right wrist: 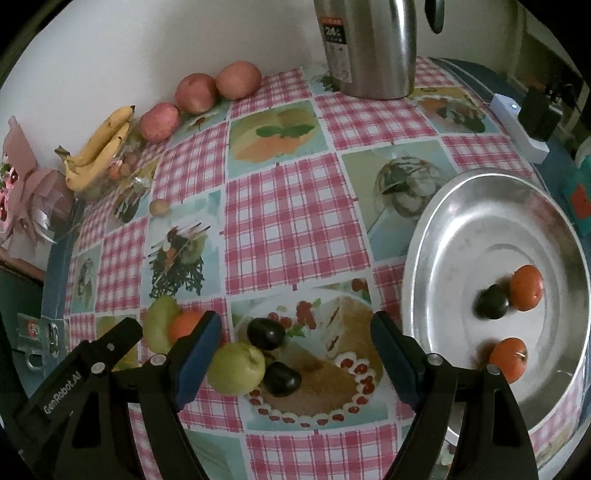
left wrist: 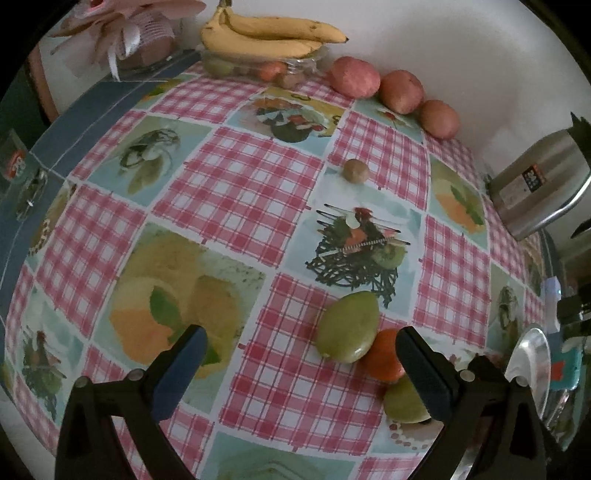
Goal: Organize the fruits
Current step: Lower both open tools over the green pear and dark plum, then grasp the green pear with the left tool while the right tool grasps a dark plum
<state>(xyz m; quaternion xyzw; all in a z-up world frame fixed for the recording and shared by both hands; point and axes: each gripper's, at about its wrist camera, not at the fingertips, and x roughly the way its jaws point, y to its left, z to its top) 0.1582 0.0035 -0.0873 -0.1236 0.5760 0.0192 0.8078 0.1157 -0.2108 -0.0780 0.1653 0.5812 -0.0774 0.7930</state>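
Note:
My left gripper [left wrist: 301, 365] is open and empty above the checked tablecloth. A green pear [left wrist: 348, 326] lies just ahead between its jaws, touching an orange fruit [left wrist: 384, 354], with a green apple [left wrist: 404, 402] behind the right finger. My right gripper [right wrist: 295, 350] is open and empty. A green apple [right wrist: 236, 367] and two dark plums [right wrist: 266, 333] [right wrist: 282, 378] lie between its fingers. The silver tray [right wrist: 443, 236] at right holds two orange fruits [right wrist: 526, 287] [right wrist: 509, 358] and a dark plum [right wrist: 491, 301]. The left gripper's finger [right wrist: 110, 343] shows at lower left.
A glass bowl with bananas [left wrist: 266, 35] stands at the back by the wall, with three red apples [left wrist: 354, 76] in a row beside it. A small brown fruit [left wrist: 355, 170] lies alone mid-table. A steel kettle [right wrist: 369, 48] stands at the back right. A white box [right wrist: 517, 127] lies at the table's edge.

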